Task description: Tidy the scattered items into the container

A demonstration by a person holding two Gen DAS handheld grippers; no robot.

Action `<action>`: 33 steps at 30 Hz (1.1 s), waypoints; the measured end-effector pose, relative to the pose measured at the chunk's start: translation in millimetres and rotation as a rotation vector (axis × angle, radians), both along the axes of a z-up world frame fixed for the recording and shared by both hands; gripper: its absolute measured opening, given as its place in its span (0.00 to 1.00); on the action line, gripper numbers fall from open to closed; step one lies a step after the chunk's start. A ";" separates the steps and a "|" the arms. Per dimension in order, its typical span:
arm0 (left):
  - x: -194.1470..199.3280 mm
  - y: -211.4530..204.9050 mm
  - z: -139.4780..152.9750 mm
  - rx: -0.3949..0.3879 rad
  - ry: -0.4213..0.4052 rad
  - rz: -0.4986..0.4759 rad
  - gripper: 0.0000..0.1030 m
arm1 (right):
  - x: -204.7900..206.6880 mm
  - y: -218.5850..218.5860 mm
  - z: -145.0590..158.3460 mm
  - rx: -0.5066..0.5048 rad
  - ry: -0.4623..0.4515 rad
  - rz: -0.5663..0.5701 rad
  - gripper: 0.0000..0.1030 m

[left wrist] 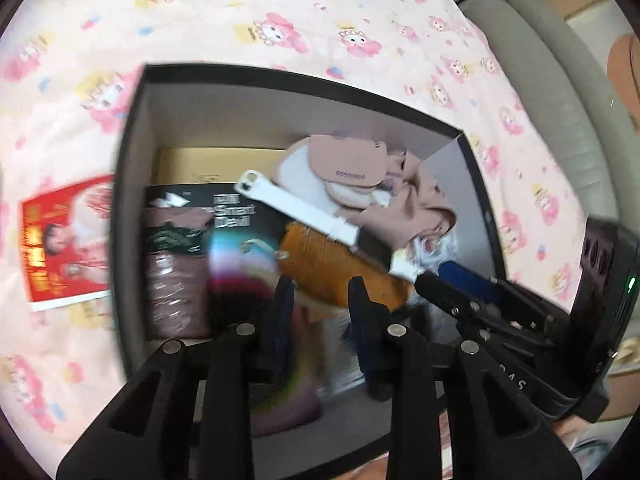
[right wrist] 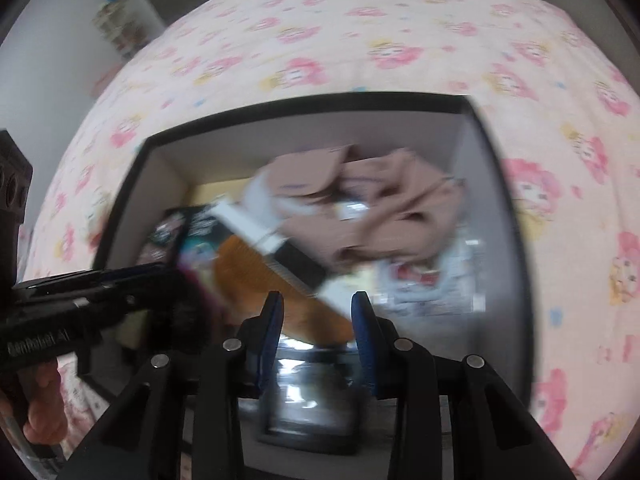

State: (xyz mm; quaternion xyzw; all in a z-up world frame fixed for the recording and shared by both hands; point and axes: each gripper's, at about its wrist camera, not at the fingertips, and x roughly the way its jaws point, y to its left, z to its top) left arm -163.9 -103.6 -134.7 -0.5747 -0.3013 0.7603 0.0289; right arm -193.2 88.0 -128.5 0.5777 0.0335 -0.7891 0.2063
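Your left gripper point(left wrist: 322, 300) sits nearest, jaws parted over a blurred multicoloured item point(left wrist: 240, 260) without clearly pinching it; your right gripper point(right wrist: 316, 320) clamps a dark clear-fronted case point(right wrist: 308, 412). Both hover inside the black container point(left wrist: 132, 128), holding a black box point(left wrist: 224, 208) reading "Smart", tan plush point(left wrist: 352, 168) and orange brush point(left wrist: 336, 268). Lettering "GenRobot AI" marks your left gripper's side in the right view; a red card point(left wrist: 64, 244) lies outside on the bedsheet point(left wrist: 280, 20).
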 end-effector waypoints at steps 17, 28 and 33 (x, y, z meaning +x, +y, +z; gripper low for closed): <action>-36.1 15.9 -40.3 0.137 -0.046 0.198 0.02 | -22.0 -2.4 -23.5 0.040 -0.081 0.053 0.30; -26.4 1.5 -21.6 0.048 -0.039 0.129 0.08 | -61.5 -28.7 -33.2 0.070 -0.067 0.069 0.30; -25.5 22.9 -30.5 0.038 -0.074 0.005 0.11 | -40.7 -13.5 -4.9 0.000 -0.062 0.120 0.30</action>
